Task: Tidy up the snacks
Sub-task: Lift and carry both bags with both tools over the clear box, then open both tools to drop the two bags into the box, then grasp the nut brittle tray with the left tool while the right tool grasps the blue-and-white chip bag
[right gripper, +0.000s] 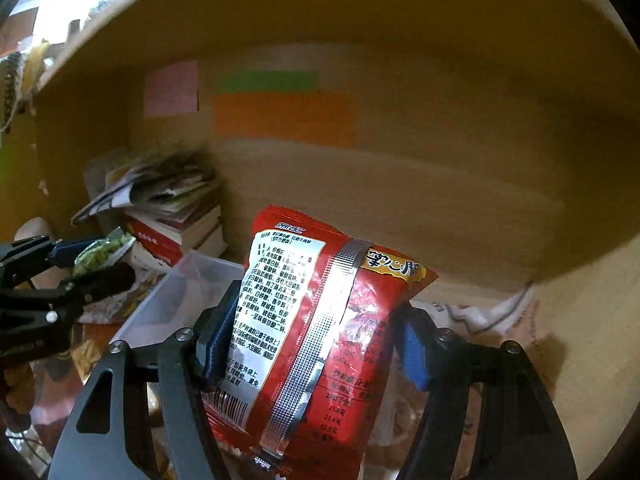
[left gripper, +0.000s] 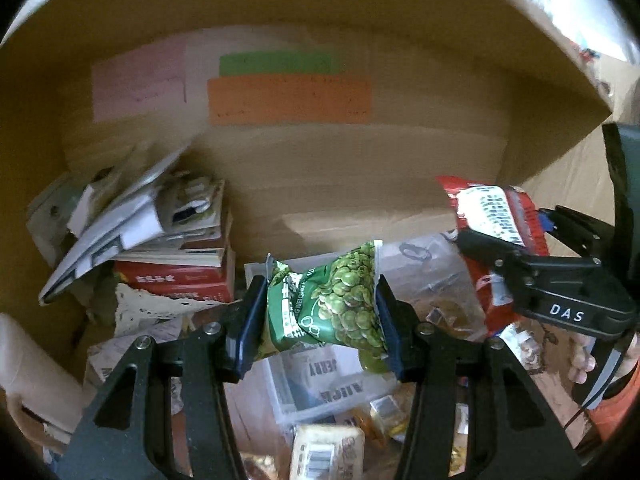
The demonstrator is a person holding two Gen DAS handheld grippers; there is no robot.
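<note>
My left gripper [left gripper: 320,320] is shut on a small green pea snack packet [left gripper: 336,304], squeezed between its blue pads. That same packet [right gripper: 102,254] and the left gripper [right gripper: 86,262] show at the left of the right wrist view. My right gripper [right gripper: 316,340] is shut on a large red snack bag [right gripper: 320,328], back label facing the camera. In the left wrist view the red bag [left gripper: 496,216] and the right gripper [left gripper: 516,248] hang at the right. Both hover above a clear plastic bin [right gripper: 176,300] inside a big cardboard box.
The cardboard box wall [left gripper: 360,168] carries pink, green and orange labels [left gripper: 288,98]. A stack of books and papers [left gripper: 176,248] fills the left corner. Loose wrapped snacks [left gripper: 328,452] lie below. A hand [left gripper: 584,364] holds the right gripper's handle.
</note>
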